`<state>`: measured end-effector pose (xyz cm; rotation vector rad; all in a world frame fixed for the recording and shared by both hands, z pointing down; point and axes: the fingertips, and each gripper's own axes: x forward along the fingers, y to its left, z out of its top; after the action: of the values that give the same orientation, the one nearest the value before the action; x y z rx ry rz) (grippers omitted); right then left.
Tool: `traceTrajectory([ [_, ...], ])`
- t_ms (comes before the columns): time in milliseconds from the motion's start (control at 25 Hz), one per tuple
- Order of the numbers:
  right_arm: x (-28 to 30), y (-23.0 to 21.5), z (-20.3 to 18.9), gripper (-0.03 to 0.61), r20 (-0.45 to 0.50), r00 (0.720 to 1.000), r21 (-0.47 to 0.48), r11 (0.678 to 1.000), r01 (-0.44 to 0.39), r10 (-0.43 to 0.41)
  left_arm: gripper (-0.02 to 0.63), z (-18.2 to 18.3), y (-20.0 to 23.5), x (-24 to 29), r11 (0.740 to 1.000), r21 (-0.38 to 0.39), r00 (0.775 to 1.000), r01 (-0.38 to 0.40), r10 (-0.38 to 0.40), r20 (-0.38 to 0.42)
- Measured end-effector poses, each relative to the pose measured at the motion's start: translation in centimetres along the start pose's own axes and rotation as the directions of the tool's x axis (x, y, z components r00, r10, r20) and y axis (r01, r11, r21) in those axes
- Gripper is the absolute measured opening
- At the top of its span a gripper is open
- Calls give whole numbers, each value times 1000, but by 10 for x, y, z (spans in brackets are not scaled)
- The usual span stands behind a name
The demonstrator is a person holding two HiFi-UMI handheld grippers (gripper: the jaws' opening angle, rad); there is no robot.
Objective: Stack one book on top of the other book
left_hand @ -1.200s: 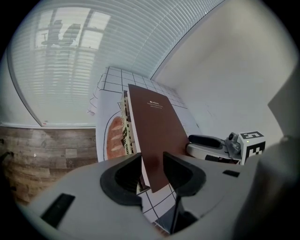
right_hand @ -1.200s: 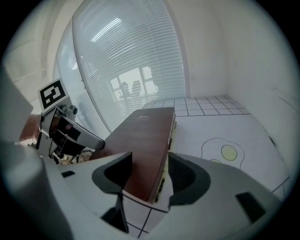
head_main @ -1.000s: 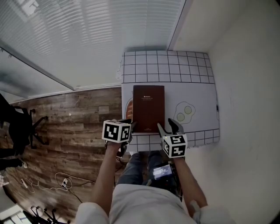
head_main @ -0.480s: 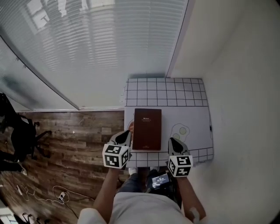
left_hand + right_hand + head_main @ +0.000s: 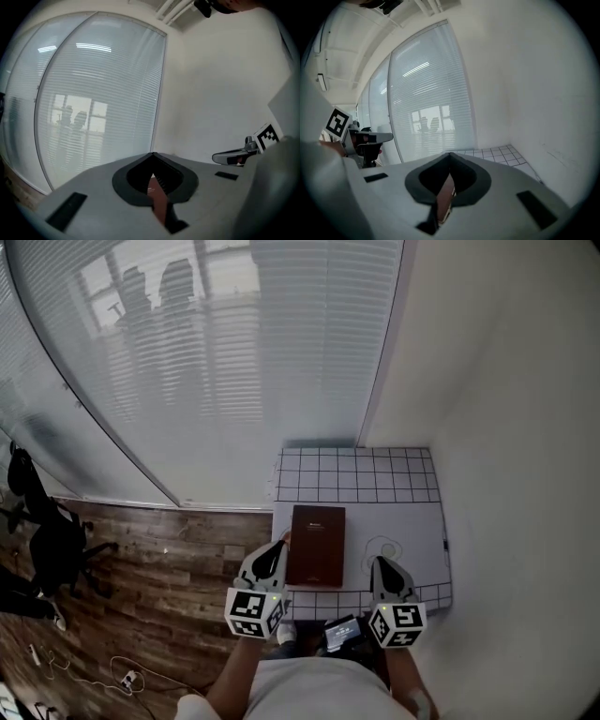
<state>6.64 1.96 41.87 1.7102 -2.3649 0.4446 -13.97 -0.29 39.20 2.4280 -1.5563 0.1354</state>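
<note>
Hovering left gripper (image 5: 277, 548) and right gripper (image 5: 382, 566), jaws closed empty, flanking brown book (image 5: 317, 545) on table (image 5: 412, 519).

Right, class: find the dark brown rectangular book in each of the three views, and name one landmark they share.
Head view: dark brown rectangular book, lower centre, on the white mat.
Left gripper view: brown sliver past the jaws, bottom centre.
Right gripper view: the same, bottom centre.
Shared landmark: the slatted window blinds.

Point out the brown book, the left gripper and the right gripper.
brown book (image 5: 316, 545): head view, middle of its cover.
left gripper (image 5: 277, 547): head view, tips of its closed jaws.
right gripper (image 5: 380, 563): head view, tips of its closed jaws.
</note>
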Motion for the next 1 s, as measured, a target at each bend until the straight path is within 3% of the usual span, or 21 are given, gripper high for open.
traceTrajectory([
  [360, -17, 11, 39, 6, 93, 996, -29, 999, -13, 16, 8, 46, -11, -17, 994, 103, 991, -37, 23, 132],
  [1000, -16, 5, 59, 6, 126, 992, -72, 997, 1, 8, 8, 50, -11, -16, 995, 90, 987, -51, 37, 154],
])
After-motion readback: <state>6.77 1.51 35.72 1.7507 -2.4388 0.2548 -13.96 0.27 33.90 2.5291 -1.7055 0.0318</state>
